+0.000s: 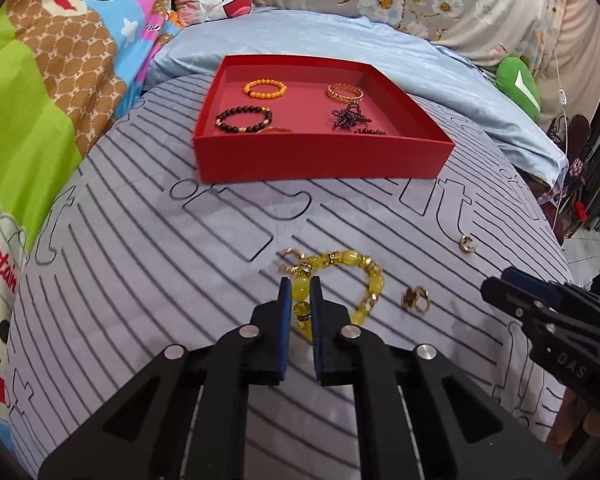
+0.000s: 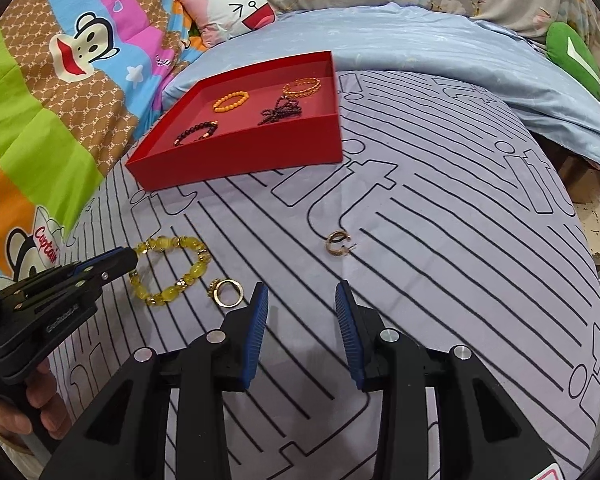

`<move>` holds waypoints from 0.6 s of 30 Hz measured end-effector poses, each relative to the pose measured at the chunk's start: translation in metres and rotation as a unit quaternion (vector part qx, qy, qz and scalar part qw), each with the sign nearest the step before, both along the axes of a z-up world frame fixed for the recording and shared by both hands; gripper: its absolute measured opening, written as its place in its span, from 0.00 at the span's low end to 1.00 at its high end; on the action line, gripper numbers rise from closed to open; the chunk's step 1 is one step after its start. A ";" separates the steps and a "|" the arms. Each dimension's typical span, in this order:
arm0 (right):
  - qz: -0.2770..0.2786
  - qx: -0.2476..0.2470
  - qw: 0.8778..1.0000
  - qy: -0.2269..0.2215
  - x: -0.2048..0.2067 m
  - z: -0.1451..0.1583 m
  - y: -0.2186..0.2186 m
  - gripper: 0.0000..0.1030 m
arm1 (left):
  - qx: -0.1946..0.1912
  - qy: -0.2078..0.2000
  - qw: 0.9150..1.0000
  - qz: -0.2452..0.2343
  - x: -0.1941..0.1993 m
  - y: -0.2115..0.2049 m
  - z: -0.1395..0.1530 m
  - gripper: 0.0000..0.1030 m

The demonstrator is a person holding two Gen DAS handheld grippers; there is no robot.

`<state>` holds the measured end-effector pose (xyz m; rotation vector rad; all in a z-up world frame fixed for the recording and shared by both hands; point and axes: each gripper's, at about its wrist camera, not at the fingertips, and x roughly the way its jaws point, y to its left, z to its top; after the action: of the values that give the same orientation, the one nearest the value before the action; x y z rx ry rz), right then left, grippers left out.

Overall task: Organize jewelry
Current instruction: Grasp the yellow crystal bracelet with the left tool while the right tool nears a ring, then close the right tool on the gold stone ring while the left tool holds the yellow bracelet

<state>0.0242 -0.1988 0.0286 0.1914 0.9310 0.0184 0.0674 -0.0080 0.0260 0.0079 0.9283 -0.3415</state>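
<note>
- Jewelry lies partly in a red tray (image 1: 324, 156) on the striped bed sheet (image 2: 440, 280), partly loose on the sheet nearer the cameras.
- In the tray, from the left: a dark bead bracelet (image 1: 243, 120), an orange bead bracelet (image 1: 265, 89), a gold bangle (image 1: 345, 92) and a dark tangled chain (image 1: 350, 115).
- Left hand-held gripper (image 1: 300, 282) is closed to a narrow gap on the near side of the yellow bracelet (image 1: 340, 276), beads pinched between its blue pads.
- Just right of that bracelet, a gold ring (image 2: 225, 292) lies on the sheet.
- Farther right, apart from the rest, rests a gold hoop earring (image 2: 337, 242).
- Right hand-held gripper (image 2: 301, 298) hangs wide open above the sheet, holding nothing, with the ring beside its left finger.
</note>
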 end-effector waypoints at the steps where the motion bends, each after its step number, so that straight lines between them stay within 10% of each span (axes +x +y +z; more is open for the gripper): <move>1: 0.003 0.001 1.000 0.000 -0.001 0.000 0.002 0.33 | -0.003 0.002 1.000 0.002 -0.005 0.006 0.001 0.08; 18: 0.088 0.008 0.996 0.001 0.019 0.001 0.078 0.33 | -0.009 0.035 0.999 0.037 -0.042 0.068 -0.014 0.08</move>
<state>0.0431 -0.1205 0.0293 0.1244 0.9475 0.1880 0.0255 0.0602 0.0124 -0.0563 0.9931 -0.2826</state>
